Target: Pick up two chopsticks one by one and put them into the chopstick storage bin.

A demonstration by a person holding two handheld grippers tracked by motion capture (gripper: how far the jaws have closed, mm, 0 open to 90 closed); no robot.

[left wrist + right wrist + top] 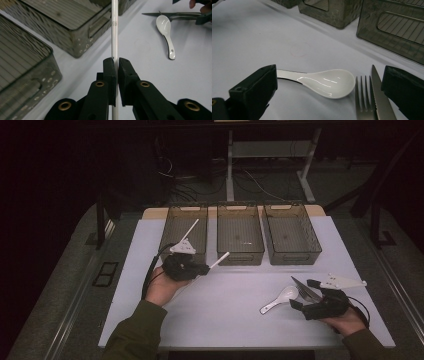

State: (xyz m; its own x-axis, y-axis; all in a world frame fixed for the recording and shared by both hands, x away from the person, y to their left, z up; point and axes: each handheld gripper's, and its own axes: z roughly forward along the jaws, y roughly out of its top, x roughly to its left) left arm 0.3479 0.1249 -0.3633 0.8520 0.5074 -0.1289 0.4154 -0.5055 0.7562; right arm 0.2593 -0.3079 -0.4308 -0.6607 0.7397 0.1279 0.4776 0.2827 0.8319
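Chopstick [114, 30]: white, being pinched by the left gripper [186, 265], its jaws clamping it mid-length, near the left bin [184, 231].
Right gripper [329, 95]: jaws standing wide around the spoon [329, 82], fork [364, 100] and knife [380, 97].
Risk: chopstick likely pivoting or slipping; its far tip could be catching the middle bin [240, 232] rim.
Room: surface [225, 315] lying bare between hands; right bin [291, 231] well apart.

My right gripper [332, 87] has its jaws spread wide — between them lies a white spoon [329, 82], bowl toward three o'clock. A fork [364, 100] and a serrated knife [380, 97] lie just beside it — mesh baskets [392, 27] at one o'clock.
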